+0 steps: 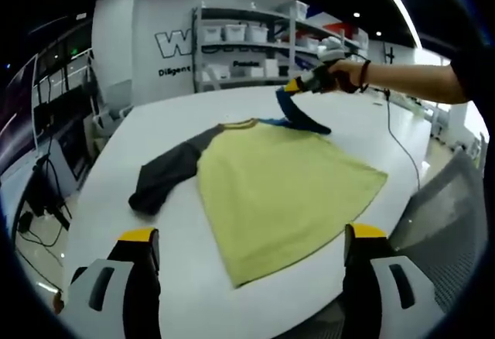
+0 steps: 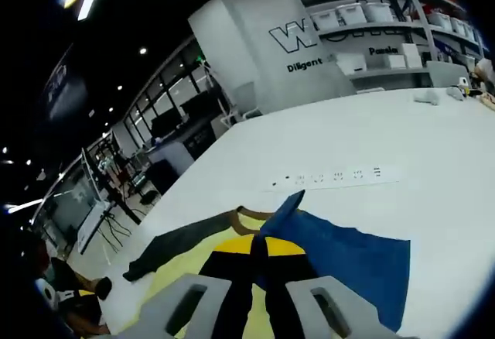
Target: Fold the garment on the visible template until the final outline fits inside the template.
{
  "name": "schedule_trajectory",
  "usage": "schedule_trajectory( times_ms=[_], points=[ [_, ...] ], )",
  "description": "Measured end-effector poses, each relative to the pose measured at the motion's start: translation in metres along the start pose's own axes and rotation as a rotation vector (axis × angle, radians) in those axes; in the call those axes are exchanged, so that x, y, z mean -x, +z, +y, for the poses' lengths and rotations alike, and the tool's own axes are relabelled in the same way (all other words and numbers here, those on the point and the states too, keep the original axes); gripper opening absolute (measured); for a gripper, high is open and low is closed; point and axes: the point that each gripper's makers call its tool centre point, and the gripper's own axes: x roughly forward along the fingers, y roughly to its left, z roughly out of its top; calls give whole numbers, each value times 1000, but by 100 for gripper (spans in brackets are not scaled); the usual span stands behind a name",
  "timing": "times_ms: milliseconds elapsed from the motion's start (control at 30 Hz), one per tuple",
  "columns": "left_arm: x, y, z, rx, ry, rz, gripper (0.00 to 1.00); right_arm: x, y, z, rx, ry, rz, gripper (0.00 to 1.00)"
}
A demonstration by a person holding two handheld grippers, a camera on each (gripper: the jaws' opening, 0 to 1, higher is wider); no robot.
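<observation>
The left gripper (image 1: 246,255) is hovering over the near edge of the white table (image 1: 155,223), its two jaws standing wide apart and released, nothing lying between them. It is sitting back from the cloth, which I judge to be a waiting posture while the other hand works.

Just ahead of those jaws, and spanning the gap between them, the garment (image 1: 278,192) is lying flat on the table: a yellow-green body with a dark grey sleeve (image 1: 166,176) running out beyond the left jaw, its end bunching. The hem corner nearest the jaws is pointing toward the gap. A brownish neckline is showing at the far side.

Beyond the body, the right gripper (image 1: 298,85) is being held by a person's hand (image 1: 344,76) and is lifting the blue sleeve (image 1: 298,114) off the table. In the right gripper view, the right gripper (image 2: 259,265) is showing its jaws clenched together on the blue sleeve (image 2: 348,258), the cloth draping off past the right jaw. This grip is likely for folding the sleeve inward over the body.

No template outline is discernible under the garment. Farther off, shelving (image 1: 263,45) with white bins is standing against the wall.
</observation>
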Motion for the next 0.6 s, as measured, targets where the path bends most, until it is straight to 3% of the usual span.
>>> schedule_trajectory(
  times_ms=[167,433,600],
  points=[
    [0,0,0,-9,2,4,95,-16,-5,21,-4,-2,-7,0],
    [1,2,1,-3,5,-16,94,-39,-22,48,87,-43,32,0],
    [1,1,2,1,5,-14,94,-50,-23,73,-23,9,7,0]
  ],
)
